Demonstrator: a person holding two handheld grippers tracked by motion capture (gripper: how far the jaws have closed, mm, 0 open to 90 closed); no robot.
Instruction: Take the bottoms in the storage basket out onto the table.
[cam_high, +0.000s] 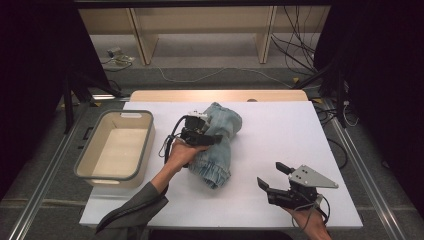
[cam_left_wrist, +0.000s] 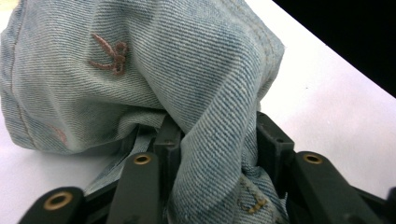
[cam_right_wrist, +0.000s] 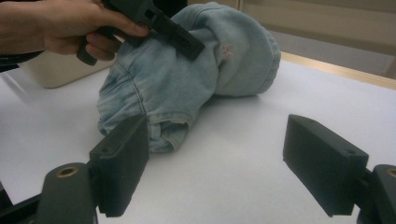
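A crumpled pair of light blue jeans (cam_high: 218, 150) lies on the white table cover (cam_high: 285, 125), left of the middle. My left gripper (cam_high: 211, 138) rests on top of the heap. In the left gripper view its black jaws stand on either side of a thick fold of the jeans (cam_left_wrist: 187, 70), which fills the gap and touches both, so the left gripper (cam_left_wrist: 217, 133) is shut on the denim. My right gripper (cam_high: 270, 173) hovers near the front right of the table, clear of the cloth. Its jaws stand wide apart, and the right gripper (cam_right_wrist: 219, 151) has nothing in it.
A grey-rimmed beige bin (cam_high: 100, 145) stands empty at the table's left edge. Bare white cover stretches to the right of the jeans (cam_right_wrist: 187, 79) and behind them. Cables lie on the floor past the far edge.
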